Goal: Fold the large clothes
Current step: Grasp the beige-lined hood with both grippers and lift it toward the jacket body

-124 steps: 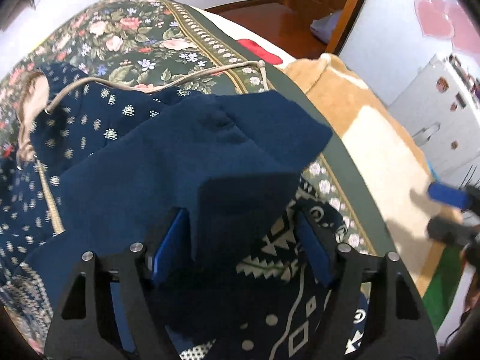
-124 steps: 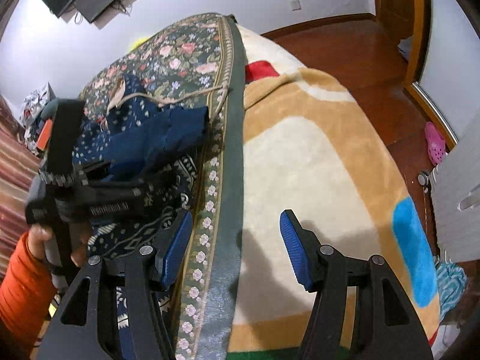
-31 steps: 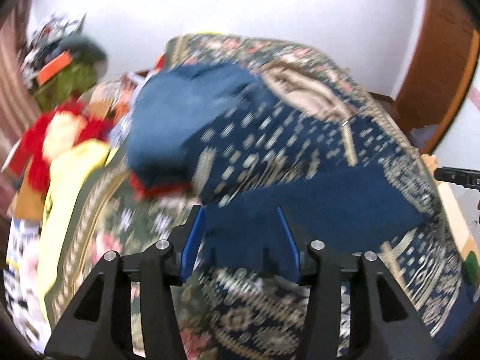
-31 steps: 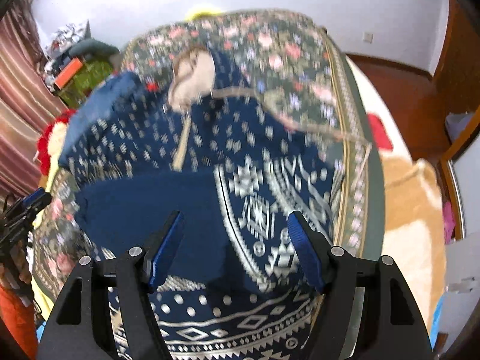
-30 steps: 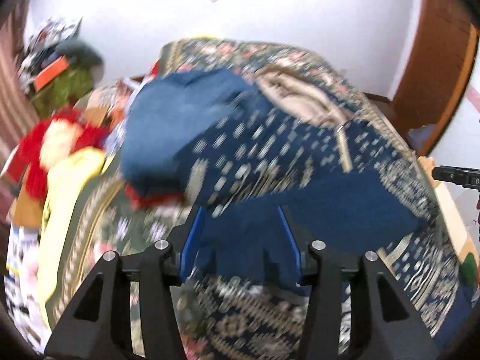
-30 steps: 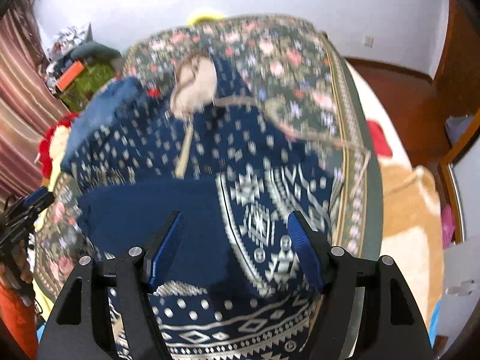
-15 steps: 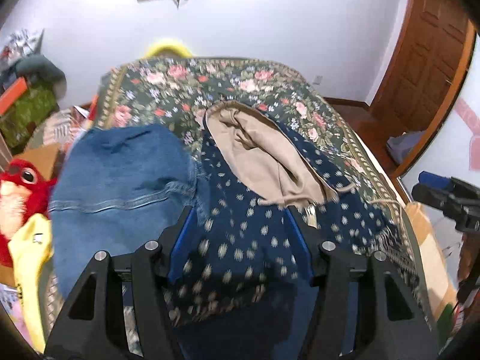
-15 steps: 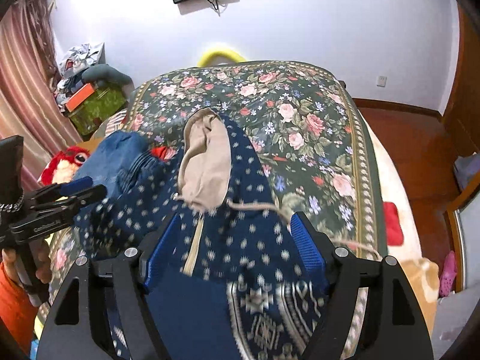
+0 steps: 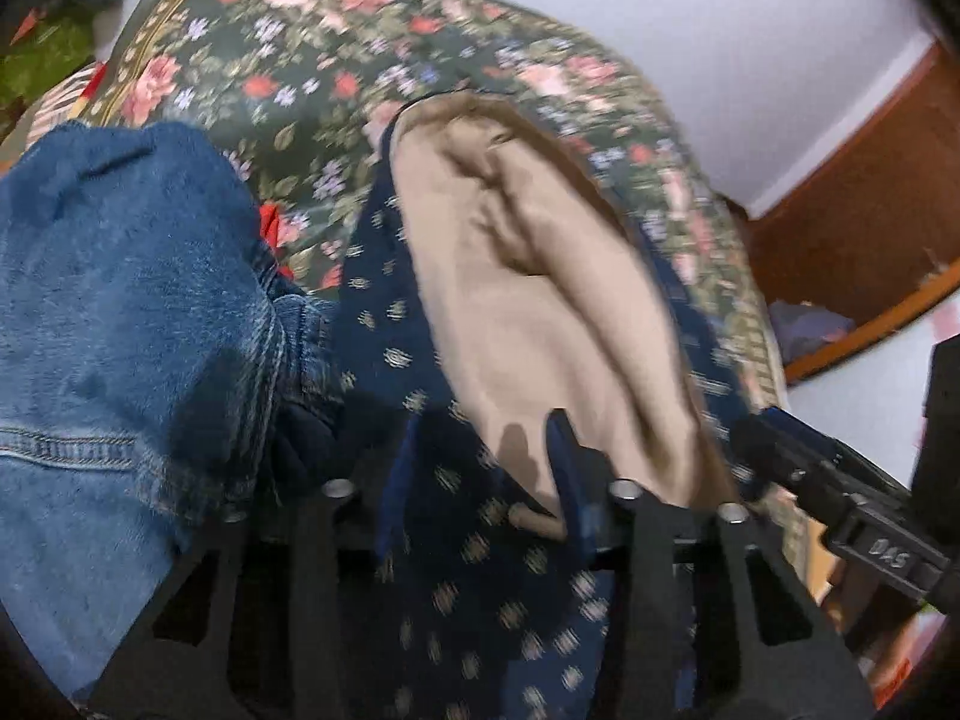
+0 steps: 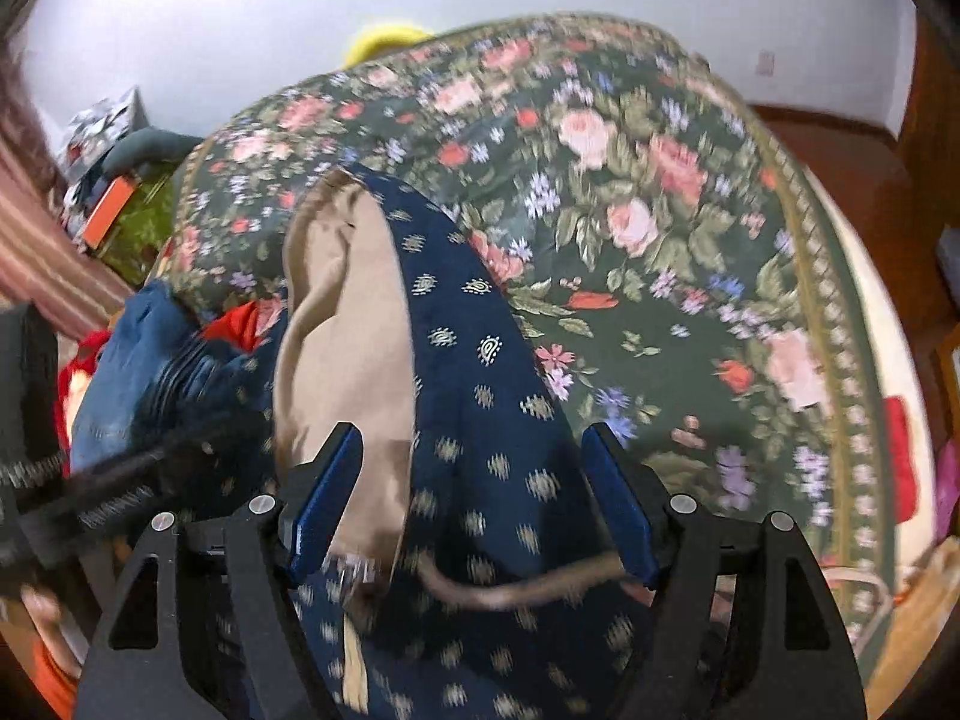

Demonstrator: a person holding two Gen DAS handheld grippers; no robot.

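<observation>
A navy patterned hoodie (image 9: pixel 468 570) with a beige-lined hood (image 9: pixel 540 300) lies on the floral bedspread (image 9: pixel 288 72). My left gripper (image 9: pixel 480 468) is open, its fingers straddling the navy fabric at the base of the hood. In the right wrist view the hoodie (image 10: pixel 474 360) runs under my right gripper (image 10: pixel 474 492), which is open over the hood's neck and the beige drawstring (image 10: pixel 510 591). The right gripper also shows at the right edge of the left wrist view (image 9: pixel 840 486). Both views are blurred.
Blue jeans (image 9: pixel 120 330) lie beside the hood on the left, also in the right wrist view (image 10: pixel 132 372). Something red (image 10: pixel 240 324) lies under them. Clutter (image 10: pixel 114 204) sits past the bed's left side. A wooden door (image 9: pixel 870 198) stands at the right.
Both grippers have moved forward and down from the folded body of the hoodie to the hood end. The hood now fills both views, much closer than half a second ago.
</observation>
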